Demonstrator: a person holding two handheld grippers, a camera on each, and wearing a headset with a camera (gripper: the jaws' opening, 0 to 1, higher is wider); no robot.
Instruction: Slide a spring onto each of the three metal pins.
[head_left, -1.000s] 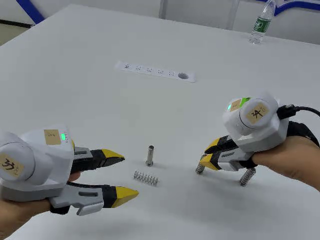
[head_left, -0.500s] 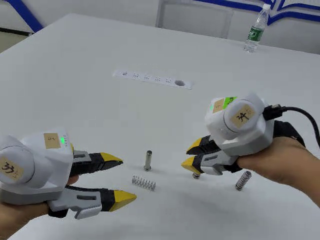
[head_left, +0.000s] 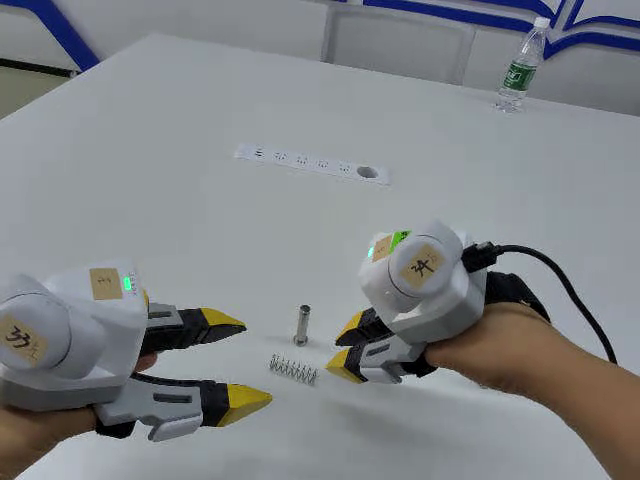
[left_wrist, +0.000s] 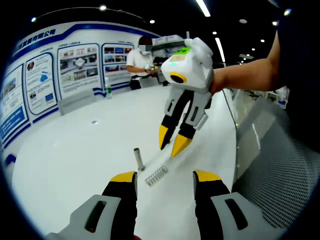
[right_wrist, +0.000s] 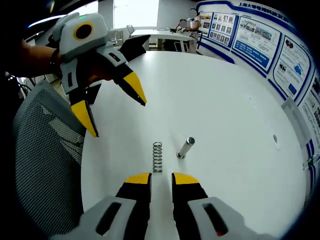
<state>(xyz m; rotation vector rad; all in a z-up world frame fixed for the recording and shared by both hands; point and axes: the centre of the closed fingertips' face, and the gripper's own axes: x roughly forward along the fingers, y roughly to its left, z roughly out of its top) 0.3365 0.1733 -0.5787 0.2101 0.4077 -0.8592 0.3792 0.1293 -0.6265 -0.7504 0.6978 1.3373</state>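
Note:
One bare metal pin (head_left: 302, 325) stands upright on the white table. A loose spring (head_left: 293, 369) lies flat just in front of it. My right gripper (head_left: 340, 352) hovers just right of the spring, its jaws a little apart and holding nothing. My left gripper (head_left: 245, 360) sits to the left of the spring, wide open and empty. In the right gripper view the spring (right_wrist: 157, 157) lies straight ahead of my own jaws (right_wrist: 161, 178), with the pin (right_wrist: 185, 148) to its right. The left gripper view has the spring (left_wrist: 156, 175) between my jaw tips, with the pin (left_wrist: 138, 159) beyond.
A white power strip (head_left: 310, 163) lies farther back on the table (head_left: 150, 180). A water bottle (head_left: 520, 65) stands at the far right. A black cable (head_left: 560, 285) trails from the right gripper. A mesh chair (right_wrist: 45, 150) stands by the table edge.
My right gripper has moved left, away from two pins that carry springs, and now sits beside the loose spring. Those two pins are hidden behind the hand. The left gripper has barely moved.

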